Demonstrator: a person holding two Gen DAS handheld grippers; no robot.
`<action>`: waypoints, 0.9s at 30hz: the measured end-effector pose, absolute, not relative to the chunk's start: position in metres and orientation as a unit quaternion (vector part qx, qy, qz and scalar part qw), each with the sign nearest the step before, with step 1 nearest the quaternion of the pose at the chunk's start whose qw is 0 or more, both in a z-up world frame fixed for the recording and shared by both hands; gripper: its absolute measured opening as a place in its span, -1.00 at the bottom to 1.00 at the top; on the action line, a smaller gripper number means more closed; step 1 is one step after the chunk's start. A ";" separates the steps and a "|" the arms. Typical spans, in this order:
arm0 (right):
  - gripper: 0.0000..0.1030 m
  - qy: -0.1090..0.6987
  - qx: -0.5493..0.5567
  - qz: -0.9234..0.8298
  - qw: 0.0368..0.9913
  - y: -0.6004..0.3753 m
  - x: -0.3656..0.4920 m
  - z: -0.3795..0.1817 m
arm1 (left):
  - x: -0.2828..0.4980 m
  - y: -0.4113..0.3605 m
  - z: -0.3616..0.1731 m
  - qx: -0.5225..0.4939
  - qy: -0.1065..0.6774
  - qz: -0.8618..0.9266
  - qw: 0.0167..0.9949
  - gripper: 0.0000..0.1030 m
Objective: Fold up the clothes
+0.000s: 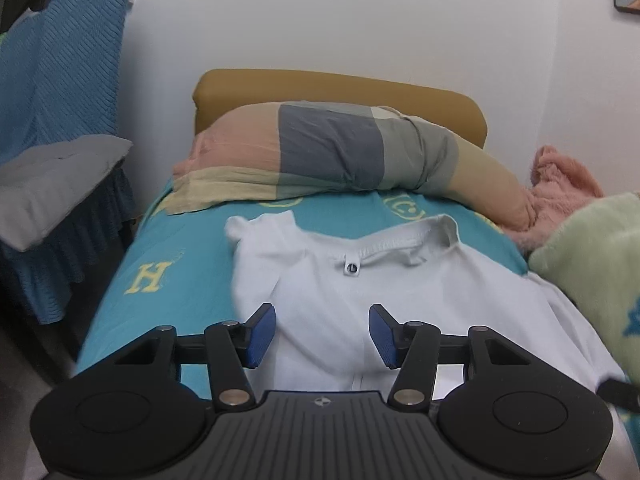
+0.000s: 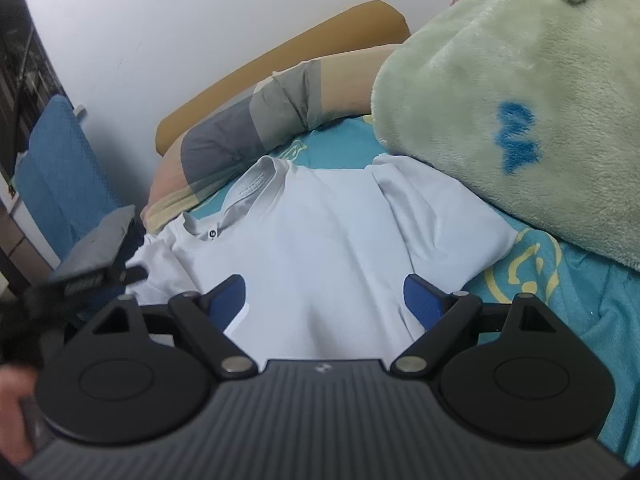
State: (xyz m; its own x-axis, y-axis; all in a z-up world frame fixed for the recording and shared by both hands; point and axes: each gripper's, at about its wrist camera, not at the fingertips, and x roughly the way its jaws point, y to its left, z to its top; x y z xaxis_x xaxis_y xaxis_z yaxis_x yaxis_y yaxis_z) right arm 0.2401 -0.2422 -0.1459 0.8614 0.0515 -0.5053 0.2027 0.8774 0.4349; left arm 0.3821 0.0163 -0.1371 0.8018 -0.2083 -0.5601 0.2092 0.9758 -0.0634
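A white T-shirt [image 1: 360, 288] lies on the teal bed sheet [image 1: 160, 280], collar toward the pillow, its left sleeve folded in. My left gripper [image 1: 322, 336] is open and empty, hovering over the shirt's left-middle body. In the right wrist view the same shirt [image 2: 320, 248] spreads out with its right sleeve [image 2: 448, 224] lying flat toward the green blanket. My right gripper [image 2: 324, 304] is open and empty above the shirt's lower body. The left gripper [image 2: 96, 276] shows blurred at the left edge of that view.
A multicolour pillow [image 1: 332, 152] lies against a mustard headboard [image 1: 340, 88]. A green plush blanket [image 2: 520, 100] crowds the bed's right side, over a pink fleece [image 1: 560, 188]. A blue cloth [image 1: 60, 60] and grey cushion [image 1: 52, 184] stand left of the bed.
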 end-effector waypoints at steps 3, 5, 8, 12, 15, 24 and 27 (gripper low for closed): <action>0.70 0.264 0.229 -0.043 0.936 -0.237 0.245 -0.150 | 0.401 0.022 -0.140 -0.027 0.312 -0.097 0.945 -0.86; 0.70 0.265 0.218 -0.042 0.938 -0.233 0.249 -0.151 | 0.409 0.035 -0.136 -0.055 0.316 -0.095 0.943 -0.96; 0.70 0.263 0.200 -0.039 0.943 -0.226 0.254 -0.153 | 0.413 0.067 -0.117 -0.078 0.307 -0.091 0.944 -0.97; 0.70 0.262 0.193 -0.034 0.945 -0.219 0.255 -0.154 | 0.433 0.133 -0.088 -0.089 0.330 -0.035 0.939 -0.97; 0.70 0.263 0.174 -0.032 0.948 -0.212 0.256 -0.158 | 0.456 0.184 -0.073 -0.087 0.351 0.036 0.932 -0.98; 0.71 0.267 0.159 -0.030 0.950 -0.204 0.263 -0.170 | 0.463 0.301 -0.137 -0.221 0.376 0.138 0.889 -0.80; 0.73 0.268 0.163 -0.033 0.949 -0.205 0.264 -0.172 | 0.431 0.313 -0.163 -0.275 0.396 0.115 0.868 -0.40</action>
